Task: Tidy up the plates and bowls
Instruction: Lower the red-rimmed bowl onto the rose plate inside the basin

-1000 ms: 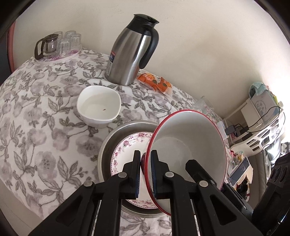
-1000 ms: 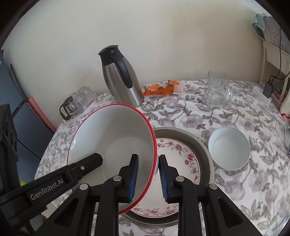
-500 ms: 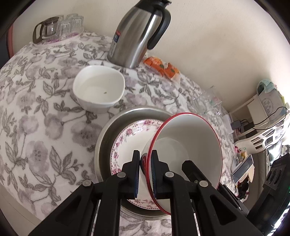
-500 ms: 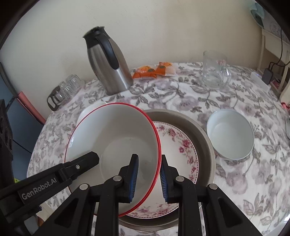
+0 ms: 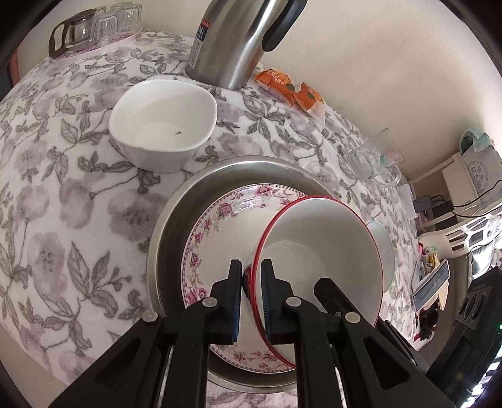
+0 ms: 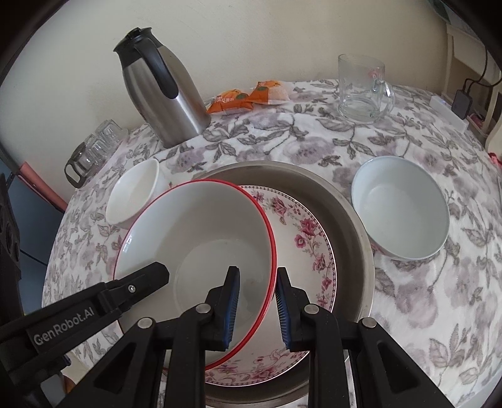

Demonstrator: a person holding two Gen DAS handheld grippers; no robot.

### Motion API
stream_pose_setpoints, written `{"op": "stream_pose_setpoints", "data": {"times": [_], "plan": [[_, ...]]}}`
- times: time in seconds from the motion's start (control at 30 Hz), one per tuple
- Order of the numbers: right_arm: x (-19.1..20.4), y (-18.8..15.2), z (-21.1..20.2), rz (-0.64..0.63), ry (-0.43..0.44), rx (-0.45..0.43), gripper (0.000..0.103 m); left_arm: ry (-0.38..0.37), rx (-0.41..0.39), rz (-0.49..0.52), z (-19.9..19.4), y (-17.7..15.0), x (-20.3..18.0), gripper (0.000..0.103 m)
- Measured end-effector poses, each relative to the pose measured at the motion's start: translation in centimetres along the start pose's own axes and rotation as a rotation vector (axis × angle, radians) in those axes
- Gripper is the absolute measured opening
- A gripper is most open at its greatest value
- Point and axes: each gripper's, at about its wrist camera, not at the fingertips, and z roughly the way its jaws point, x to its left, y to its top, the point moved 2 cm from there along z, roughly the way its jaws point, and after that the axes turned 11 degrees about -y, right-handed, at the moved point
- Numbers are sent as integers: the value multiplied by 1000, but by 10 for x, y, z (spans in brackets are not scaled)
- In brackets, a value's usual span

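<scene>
The left gripper pinches the rim of the red-rimmed bowl, one pad outside the wall and one inside, pressed tight against it. The right gripper straddles the opposite side of the same rim; its pads stand a little apart, and I cannot tell whether they press the wall or only bracket it. In the right wrist view the left gripper's finger reaches in over the bowl's near-left edge.

Taking the metal pan as the landmark: the flowered plate lies inside it, and the red-rimmed bowl sits tilted over the plate, covering its left part. Whether the bowl's base touches the plate is hidden.

A small white bowl stands on the cloth just beyond the pan's far-left edge, apart from it. A pale round bowl stands just to the right of the pan, close to its rim. Behind the pan stands a steel jug, with orange snack packets to its right and a glass mug further right. Far left of the pan, a glass teapot and cups sit at the edge of the flowered tablecloth.
</scene>
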Motion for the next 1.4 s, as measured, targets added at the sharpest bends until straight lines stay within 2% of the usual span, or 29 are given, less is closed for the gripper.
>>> {"op": "stream_pose_setpoints", "data": {"times": [0.6,1.4], "plan": [[-7,-1,14,20,-15,32,25,0,36,-10,18,1,1,10],[-6,-1,19,27,-7,39,27,-9,32,-20,21,5,5,11]]}}
